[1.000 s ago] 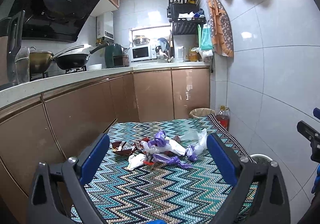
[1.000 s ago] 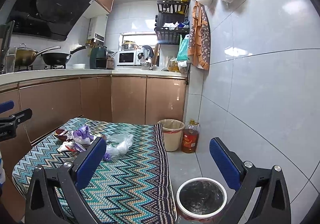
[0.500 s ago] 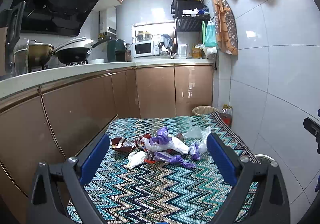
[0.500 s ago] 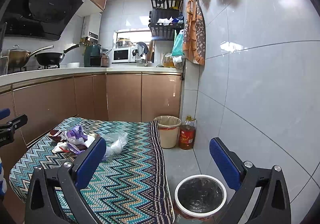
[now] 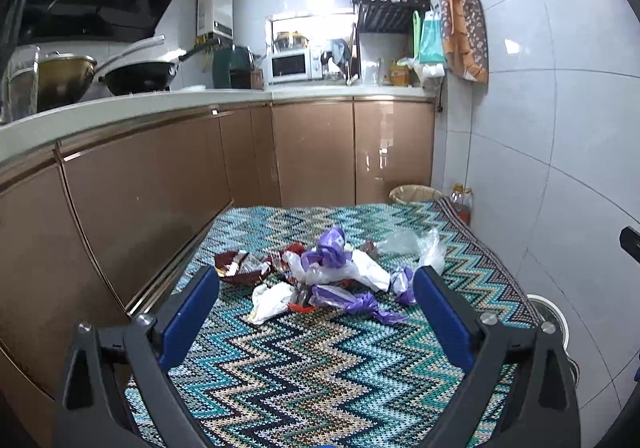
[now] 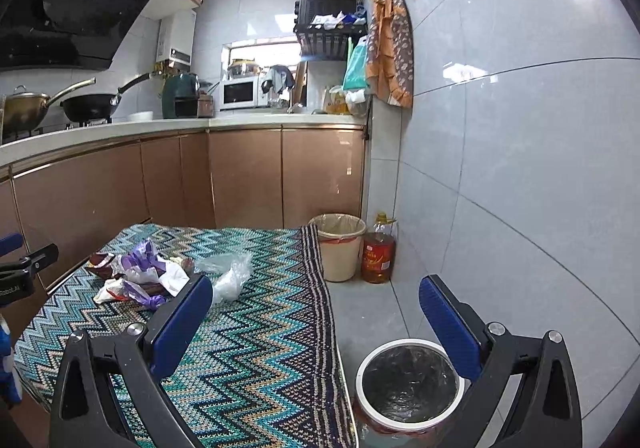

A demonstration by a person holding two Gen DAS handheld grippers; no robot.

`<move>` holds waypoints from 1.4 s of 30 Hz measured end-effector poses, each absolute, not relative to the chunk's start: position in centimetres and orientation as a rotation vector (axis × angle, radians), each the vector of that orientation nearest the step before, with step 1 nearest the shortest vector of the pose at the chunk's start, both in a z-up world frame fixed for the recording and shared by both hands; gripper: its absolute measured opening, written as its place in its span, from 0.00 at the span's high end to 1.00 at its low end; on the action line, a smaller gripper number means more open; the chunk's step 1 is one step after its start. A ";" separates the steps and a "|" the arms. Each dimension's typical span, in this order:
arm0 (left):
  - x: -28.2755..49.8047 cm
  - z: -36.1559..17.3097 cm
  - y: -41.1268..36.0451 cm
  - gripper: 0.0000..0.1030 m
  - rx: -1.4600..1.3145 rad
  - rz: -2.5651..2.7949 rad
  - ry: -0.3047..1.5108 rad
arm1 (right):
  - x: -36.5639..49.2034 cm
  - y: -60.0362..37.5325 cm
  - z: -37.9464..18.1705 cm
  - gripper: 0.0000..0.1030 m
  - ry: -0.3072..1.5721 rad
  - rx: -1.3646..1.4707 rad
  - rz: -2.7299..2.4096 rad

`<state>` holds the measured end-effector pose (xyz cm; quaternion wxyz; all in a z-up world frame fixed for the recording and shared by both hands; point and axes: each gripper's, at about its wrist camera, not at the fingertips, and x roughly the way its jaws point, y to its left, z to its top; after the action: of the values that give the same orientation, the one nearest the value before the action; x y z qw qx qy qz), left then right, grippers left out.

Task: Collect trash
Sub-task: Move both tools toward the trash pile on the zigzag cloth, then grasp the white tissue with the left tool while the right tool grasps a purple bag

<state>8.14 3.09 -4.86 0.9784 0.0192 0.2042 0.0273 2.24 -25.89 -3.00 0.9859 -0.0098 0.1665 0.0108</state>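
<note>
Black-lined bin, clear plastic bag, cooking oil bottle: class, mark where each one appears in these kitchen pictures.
Black-lined bin point(image 6: 410, 382): right wrist view, on the black liner inside its white rim.
Clear plastic bag point(image 5: 430, 248): left wrist view, on its crumpled upper part.
Cooking oil bottle point(image 6: 378, 258): right wrist view, on its red label.

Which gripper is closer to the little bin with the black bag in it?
Right. The right gripper hangs just above the bin on the floor. The left gripper faces the trash pile on the table, and the bin sits off to its right.
</note>
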 end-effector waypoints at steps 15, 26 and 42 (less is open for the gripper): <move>15.0 -8.6 4.4 0.05 0.052 0.032 0.585 | 10.0 -22.3 -6.3 0.00 0.508 -0.055 0.149; 18.7 -12.3 9.3 0.05 -0.040 0.066 0.711 | 16.0 -18.0 -8.8 0.00 0.630 -0.088 0.309; 23.5 -15.7 15.7 0.46 -0.226 -0.079 0.832 | 20.3 -16.7 -11.7 0.32 0.759 -0.043 0.412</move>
<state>23.53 15.74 -15.66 0.9077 -0.1095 0.4033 -0.0385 20.26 -16.72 -11.65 0.9080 -0.0210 0.3676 0.1998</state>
